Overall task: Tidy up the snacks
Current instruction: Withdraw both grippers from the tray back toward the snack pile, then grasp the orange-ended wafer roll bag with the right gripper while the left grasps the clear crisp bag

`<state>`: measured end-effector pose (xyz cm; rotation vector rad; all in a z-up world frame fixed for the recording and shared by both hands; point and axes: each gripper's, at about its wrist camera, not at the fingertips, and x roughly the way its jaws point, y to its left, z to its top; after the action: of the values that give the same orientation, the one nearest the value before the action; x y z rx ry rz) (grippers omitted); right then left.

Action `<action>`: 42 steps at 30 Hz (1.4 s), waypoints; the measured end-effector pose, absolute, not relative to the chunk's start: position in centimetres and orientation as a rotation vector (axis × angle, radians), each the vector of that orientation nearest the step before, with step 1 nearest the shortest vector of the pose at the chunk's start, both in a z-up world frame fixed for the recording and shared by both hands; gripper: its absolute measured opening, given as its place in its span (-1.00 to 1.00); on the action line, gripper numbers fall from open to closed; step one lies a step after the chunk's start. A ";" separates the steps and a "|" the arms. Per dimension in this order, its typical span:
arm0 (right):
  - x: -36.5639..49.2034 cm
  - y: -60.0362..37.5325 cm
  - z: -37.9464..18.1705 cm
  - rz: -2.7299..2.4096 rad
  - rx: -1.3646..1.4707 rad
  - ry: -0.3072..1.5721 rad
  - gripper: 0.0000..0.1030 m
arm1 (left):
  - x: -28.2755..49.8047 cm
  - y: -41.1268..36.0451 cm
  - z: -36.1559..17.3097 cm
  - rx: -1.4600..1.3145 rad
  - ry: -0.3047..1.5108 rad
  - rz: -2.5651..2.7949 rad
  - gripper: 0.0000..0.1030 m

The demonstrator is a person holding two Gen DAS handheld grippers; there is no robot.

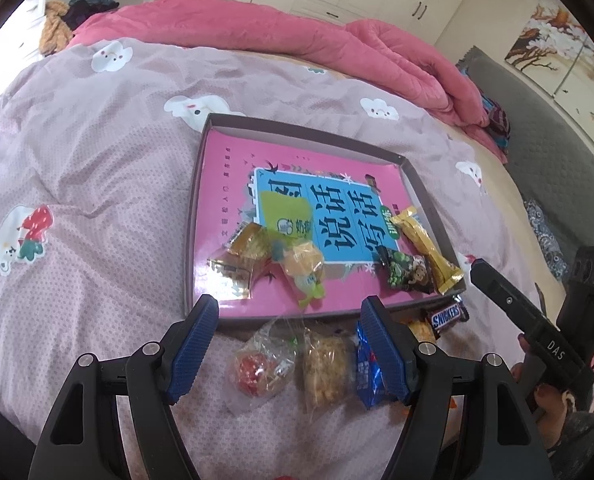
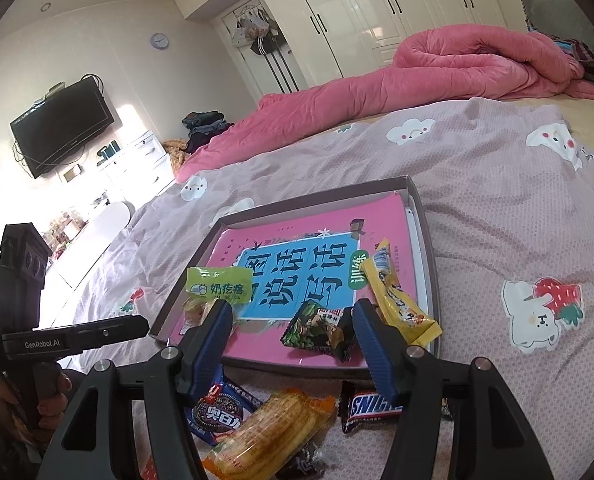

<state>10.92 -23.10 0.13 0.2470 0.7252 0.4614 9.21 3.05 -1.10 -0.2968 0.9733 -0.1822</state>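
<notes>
A shallow box tray (image 1: 201, 168) (image 2: 419, 208) with a pink book inside lies on the bed. In it are a gold candy (image 1: 237, 258), a green-yellow pack (image 1: 303, 268) (image 2: 219, 284), a dark green pack (image 1: 407, 270) (image 2: 313, 326) and a long yellow bar (image 1: 425, 248) (image 2: 397, 300). In front of the tray lie a red candy bag (image 1: 257, 368), a rice cracker (image 1: 325, 368) (image 2: 273, 432), a blue Oreo pack (image 1: 363, 368) (image 2: 221, 408) and a Snickers (image 1: 445, 316) (image 2: 369, 406). My left gripper (image 1: 291, 340) is open above the loose snacks. My right gripper (image 2: 293, 344) is open above the tray's near edge.
A pink duvet (image 1: 337, 44) (image 2: 437, 68) is bunched at the far side of the bed. A grey headboard (image 1: 537, 144) stands to the right in the left view. A TV (image 2: 61, 128) and wardrobes (image 2: 357, 12) line the walls.
</notes>
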 end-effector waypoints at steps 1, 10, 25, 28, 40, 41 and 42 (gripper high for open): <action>10.8 -23.1 0.1 0.462 0.246 0.727 0.21 | 9.1 2.9 -1.1 -0.293 0.975 -0.186 0.46; 9.6 -22.7 0.1 0.463 0.237 0.746 0.21 | 8.1 2.6 -1.5 -0.269 0.994 -0.193 0.46; 8.0 -21.7 -0.3 0.478 0.218 0.798 0.21 | 5.9 1.3 -2.7 -0.204 1.013 -0.183 0.46; 8.0 -21.6 -0.5 0.479 0.217 0.814 0.21 | 5.4 1.3 -2.5 -0.203 1.001 -0.187 0.46; 7.5 -21.4 -1.0 0.470 0.208 0.846 0.21 | 3.7 -0.5 -2.6 -0.190 1.005 -0.266 0.31; 7.5 -21.4 -1.0 0.468 0.210 0.852 0.21 | 3.7 -0.5 -2.8 -0.198 1.015 -0.274 0.25; 7.4 -21.5 -1.1 0.470 0.215 0.861 0.21 | 3.7 -0.6 -3.0 -0.202 1.022 -0.277 0.16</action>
<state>7.42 -21.51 -1.14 0.2146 0.8606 0.4698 3.66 -0.59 -3.02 -0.2019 1.0218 -0.2768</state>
